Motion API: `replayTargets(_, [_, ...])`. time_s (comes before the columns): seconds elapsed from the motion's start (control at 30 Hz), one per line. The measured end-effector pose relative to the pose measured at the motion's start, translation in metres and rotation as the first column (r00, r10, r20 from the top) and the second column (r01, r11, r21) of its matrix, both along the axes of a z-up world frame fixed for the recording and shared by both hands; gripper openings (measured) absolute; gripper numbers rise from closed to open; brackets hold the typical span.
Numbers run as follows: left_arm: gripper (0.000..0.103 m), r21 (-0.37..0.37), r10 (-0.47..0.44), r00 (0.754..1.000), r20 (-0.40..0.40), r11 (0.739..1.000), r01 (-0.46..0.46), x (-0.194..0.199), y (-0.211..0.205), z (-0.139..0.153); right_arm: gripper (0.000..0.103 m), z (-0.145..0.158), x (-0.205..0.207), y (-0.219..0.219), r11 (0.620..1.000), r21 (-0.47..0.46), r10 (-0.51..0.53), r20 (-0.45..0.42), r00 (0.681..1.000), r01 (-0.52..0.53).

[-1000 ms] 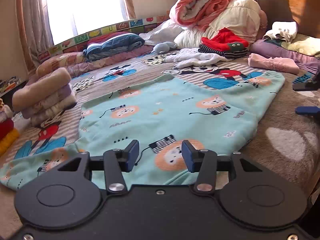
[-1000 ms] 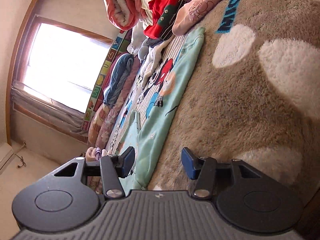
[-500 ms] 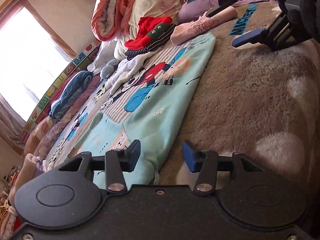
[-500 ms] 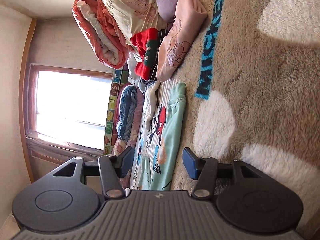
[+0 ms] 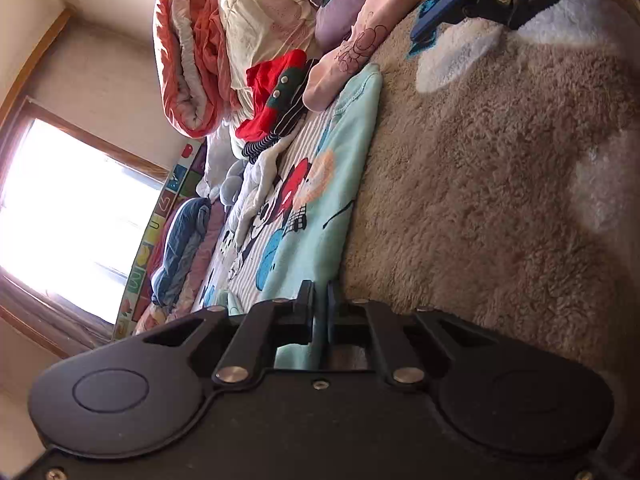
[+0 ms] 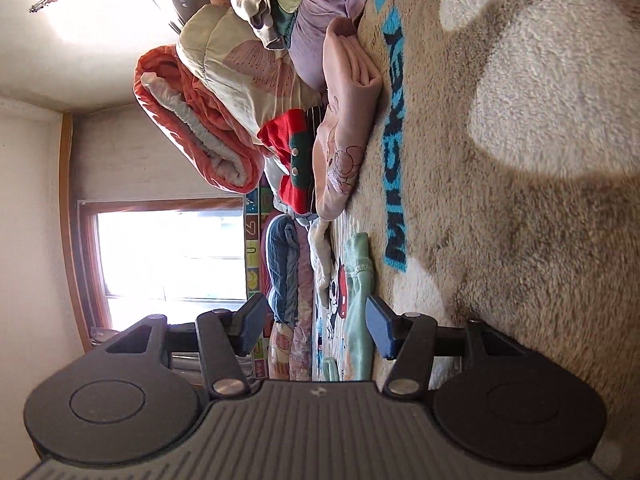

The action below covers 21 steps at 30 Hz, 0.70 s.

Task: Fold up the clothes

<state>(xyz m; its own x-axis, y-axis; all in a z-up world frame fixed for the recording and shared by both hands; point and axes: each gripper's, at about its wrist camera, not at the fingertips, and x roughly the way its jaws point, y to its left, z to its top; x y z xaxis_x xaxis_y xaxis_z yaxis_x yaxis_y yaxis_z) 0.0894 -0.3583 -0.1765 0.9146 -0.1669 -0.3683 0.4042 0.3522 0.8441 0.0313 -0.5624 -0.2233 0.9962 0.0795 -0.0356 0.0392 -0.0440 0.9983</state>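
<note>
Left tongs [image 5: 320, 312] pinched nearly closed on the near edge of the mint printed garment [image 5: 320, 184], spread flat along the beige plush blanket [image 5: 480, 200] on the bed. Beyond it, a folded pink top [image 5: 352, 48] beside red clothing [image 5: 272, 92]. Right tongs [image 6: 316, 324] spread wide, gripping nothing, hovering by the garment's [image 6: 360, 320] far hem.

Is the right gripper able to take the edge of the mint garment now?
Probably yes: the right gripper has its jaws open, the mint garment edge lies just ahead between them, nothing blocking.
</note>
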Motion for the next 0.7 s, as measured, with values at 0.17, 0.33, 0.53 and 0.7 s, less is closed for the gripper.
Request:
replayTargets(0.17, [0.005, 0.035, -0.017, 0.999, 0.032, 0.999, 0.016, 0.003, -0.010, -0.002, 0.059, -0.001, -0.005, -0.008, 0.999, 0.020, -0.037, 0.016, 0.999, 0.037])
replayTargets(0.33, [0.001, 0.068, -0.032, 0.997, 0.065, 0.997, 0.028, 0.006, -0.020, -0.004, 0.059, -0.003, -0.006, -0.010, 0.999, 0.028, -0.047, 0.019, 0.999, 0.046])
replayTargets(0.53, [0.016, 0.040, -0.036, 0.996, 0.084, 0.999, 0.033, -0.013, -0.004, -0.002, 0.059, -0.001, -0.003, -0.009, 0.998, 0.016, -0.053, 0.011, 0.999, 0.053])
replayTargets(0.7, [0.039, 0.081, -0.008, 0.988, 0.155, 0.997, -0.005, -0.033, 0.037, -0.005, 0.059, -0.003, -0.006, -0.009, 0.999, 0.022, -0.044, 0.022, 0.999, 0.043])
